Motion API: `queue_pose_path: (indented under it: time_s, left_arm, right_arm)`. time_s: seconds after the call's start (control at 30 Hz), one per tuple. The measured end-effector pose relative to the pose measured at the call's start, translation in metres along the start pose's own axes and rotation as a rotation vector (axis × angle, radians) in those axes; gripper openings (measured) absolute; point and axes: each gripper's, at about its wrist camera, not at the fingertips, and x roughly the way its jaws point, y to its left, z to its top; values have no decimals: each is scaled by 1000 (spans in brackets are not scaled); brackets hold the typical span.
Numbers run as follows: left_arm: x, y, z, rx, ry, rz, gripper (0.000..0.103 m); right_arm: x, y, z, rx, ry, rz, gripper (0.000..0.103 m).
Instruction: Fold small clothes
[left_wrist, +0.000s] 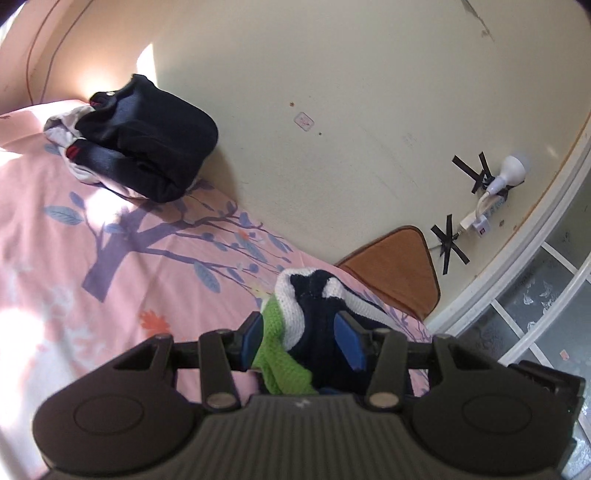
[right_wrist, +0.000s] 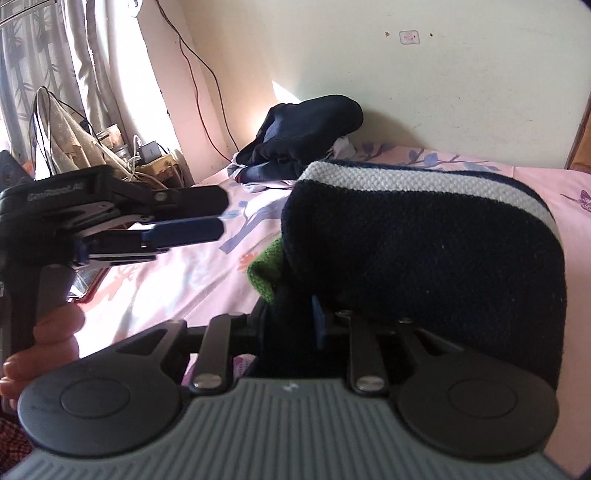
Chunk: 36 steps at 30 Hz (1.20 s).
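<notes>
A small knit garment (left_wrist: 317, 314), navy with a white stripe and a green part, lies on the pink floral bedsheet (left_wrist: 110, 266). In the left wrist view it sits between the blue pads of my left gripper (left_wrist: 301, 338), whose jaws stand apart around it without pressing. In the right wrist view my right gripper (right_wrist: 291, 321) is shut on the same garment (right_wrist: 424, 240), which drapes over its right finger. The left gripper (right_wrist: 199, 218) also shows there at the left, apart from the cloth, with a hand on its handle.
A pile of dark clothes (left_wrist: 144, 140) over white cloth lies on the bed against the cream wall; it also shows in the right wrist view (right_wrist: 306, 129). A brown cushion (left_wrist: 399, 269) leans at the wall. Cluttered cables and jars (right_wrist: 122, 151) stand beside the bed.
</notes>
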Motion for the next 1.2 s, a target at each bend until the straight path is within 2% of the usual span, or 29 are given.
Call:
queue_pose_path:
  time_s: [0.03,0.07,0.17,0.27,0.37,0.43,0.5,0.57,0.63,0.67,0.73,0.83,0.93,1.0,1.03,1.1,1.13,1.17,1.2]
  left_arm:
    - [7,-5,-1,8,12,-11,44]
    - [12,-9,-1,16,21,-14,44]
    - [25,-18,-4,46,39,-3,44]
    - [30,-23,-7,68,44,10,44]
    - [35,-24,-11,72,66,23,44]
    - [37,-24,-15,80,78,44,44]
    - [38,-23,-21,88,88,73,44]
    - [42,-19,-26,82,117,108,40]
    - [48,-15,-32,91,141,174,40]
    - [49,-13,-35,104,136,193,41]
    - [48,-12,-37,116,124,195,42]
    - [49,-15,-37,130,124,202,43]
    - [46,-19,-39,143,121,203,45]
    - [41,-19,-40,135,126,183,53]
    - [36,-19,-39,129,126,161,60]
    - [27,-19,-39,135,106,143,77]
    - [22,-20,-38,142,90,147,94]
    - [18,-20,-37,143,76,143,100]
    - [15,-19,-36,140,72,131,100]
  right_arm:
    - [-7,-1,0,-6,1,30,40]
    - [-15,-2,1,-6,-3,46,42]
    - [-45,-8,-3,-6,-46,74,42]
    - [-70,-22,3,62,-141,93,42]
    - [-84,-39,19,129,-244,30,41]
    - [-76,-44,33,132,-258,-41,41]
    - [-60,-49,43,126,-251,-54,41]
    - [-33,-56,50,119,-200,-30,41]
    - [12,-66,47,107,-51,-46,40]
    - [26,-72,38,79,-16,-45,38]
    - [33,-67,30,16,-55,-63,38]
    - [30,-61,30,8,-40,-96,38]
    - [22,-65,28,45,-65,-85,39]
    - [11,-63,24,75,-105,-72,43]
    - [3,-60,23,85,-129,-58,50]
    - [-15,-55,15,93,-186,-38,62]
    - [-28,-52,9,97,-221,-40,66]
    - [-37,-51,3,102,-243,-47,68]
    - [-48,-53,-4,116,-265,-59,72]
